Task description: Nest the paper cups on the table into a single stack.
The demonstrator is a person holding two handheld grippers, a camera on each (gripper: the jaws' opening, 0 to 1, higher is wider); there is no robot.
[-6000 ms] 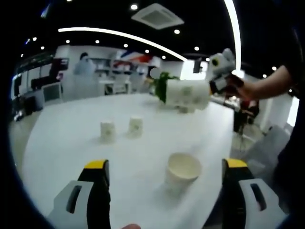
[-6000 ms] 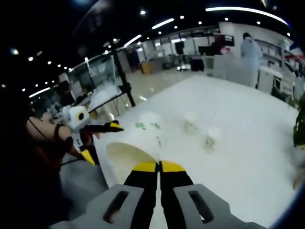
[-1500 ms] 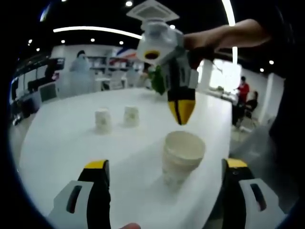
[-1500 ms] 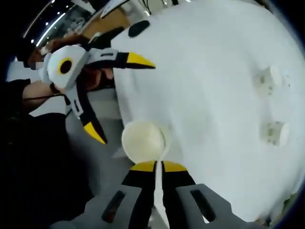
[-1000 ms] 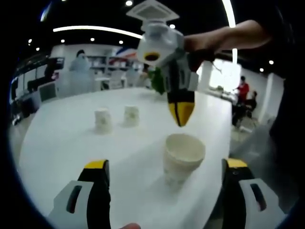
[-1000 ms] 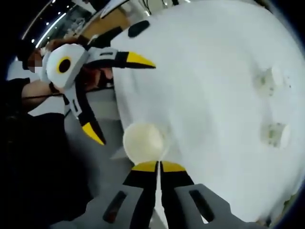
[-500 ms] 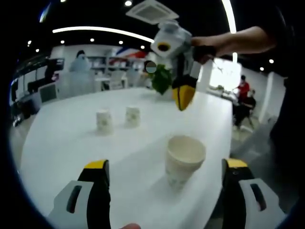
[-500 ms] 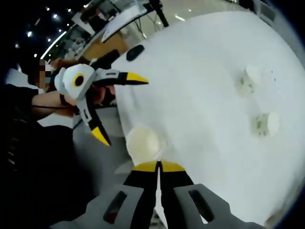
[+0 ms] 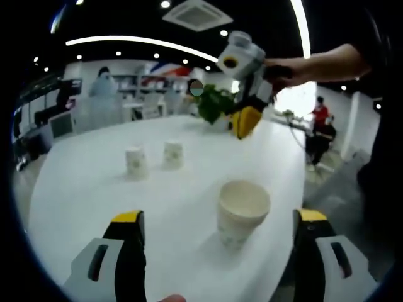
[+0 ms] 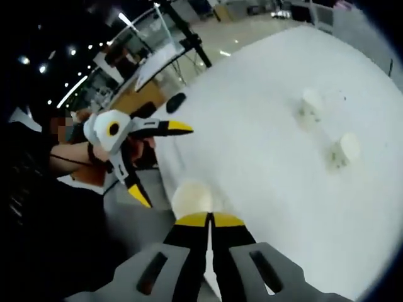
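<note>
A stack of nested paper cups (image 9: 243,214) stands upright, mouth up, near the white table's (image 9: 94,189) close edge. It sits between the wide-apart jaws of my open left gripper (image 9: 219,217), which touch nothing. Two single cups (image 9: 135,162) (image 9: 173,154) stand upside down farther back. My right gripper (image 9: 244,121) hangs shut and empty above and behind the stack, held by a hand. In the right gripper view the stack (image 10: 192,196) lies just past my shut right gripper (image 10: 210,220), with the open left gripper (image 10: 164,163) to its left and both far cups (image 10: 312,104) (image 10: 345,150) at right.
A green plant (image 9: 214,104) stands at the table's far side. A small dark object (image 10: 176,102) lies near the table edge. Past the round table's edge (image 10: 165,182) is open floor, with people and furniture in the distance.
The right gripper, which carried a cup six seconds ago, has let it go in the near cup. It has since risen up and back from the stack. The stack stays put.
</note>
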